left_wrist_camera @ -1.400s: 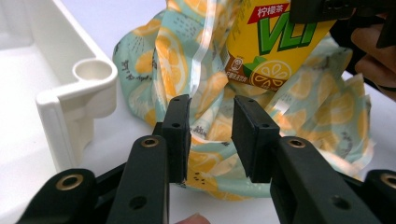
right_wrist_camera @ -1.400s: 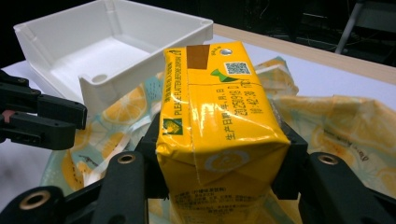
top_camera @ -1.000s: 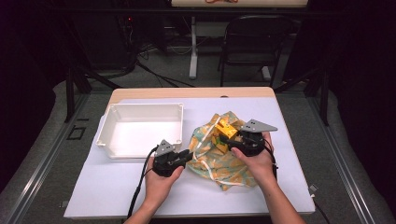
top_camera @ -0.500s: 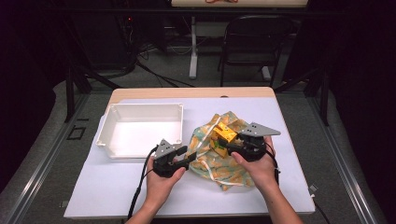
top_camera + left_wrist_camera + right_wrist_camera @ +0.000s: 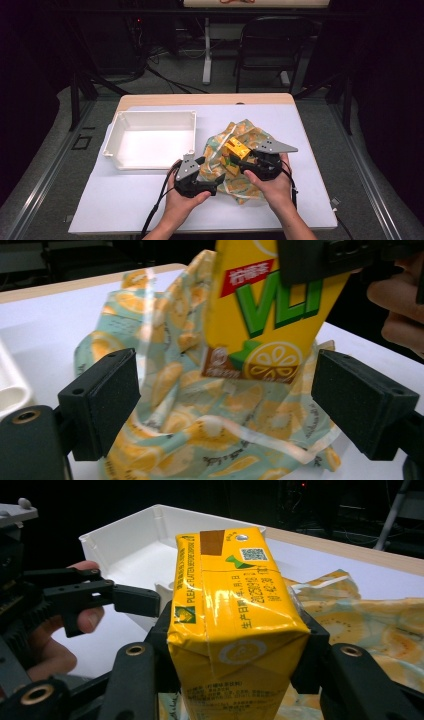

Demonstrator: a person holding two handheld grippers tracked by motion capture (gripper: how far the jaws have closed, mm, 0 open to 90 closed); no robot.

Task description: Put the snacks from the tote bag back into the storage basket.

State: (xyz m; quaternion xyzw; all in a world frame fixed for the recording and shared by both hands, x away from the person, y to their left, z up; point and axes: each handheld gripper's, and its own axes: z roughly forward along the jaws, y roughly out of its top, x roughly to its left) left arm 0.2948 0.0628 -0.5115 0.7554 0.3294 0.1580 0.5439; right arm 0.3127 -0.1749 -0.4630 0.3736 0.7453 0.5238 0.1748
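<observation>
Between the right gripper's [image 5: 248,165] jaws sits the yellow drink carton [image 5: 232,625], clamped by its two side faces and lifted off the patterned cloth bag [image 5: 240,150], which lies crumpled just below and beside it on the worktop [image 5: 125,205]. Left gripper [image 5: 220,400]: jaws have just been opening and stand wide, released; the bag's fabric lies ahead of them, pads pressing on nothing.

Risks, as judged:
- Carton faces look glossy and the grip sits low on the body; a quick swing toward the white bin [image 5: 150,145], just beyond the left gripper, could let it pivot or slide out.
- Squeezing harder to stop that may dent the carton walls.
- Bag is now free. A fold may cling to the carton's underside and trail after it, dragging cloth over the bin's rim.
- Left gripper stands close to the carton's path; a crossing move could knock it.
</observation>
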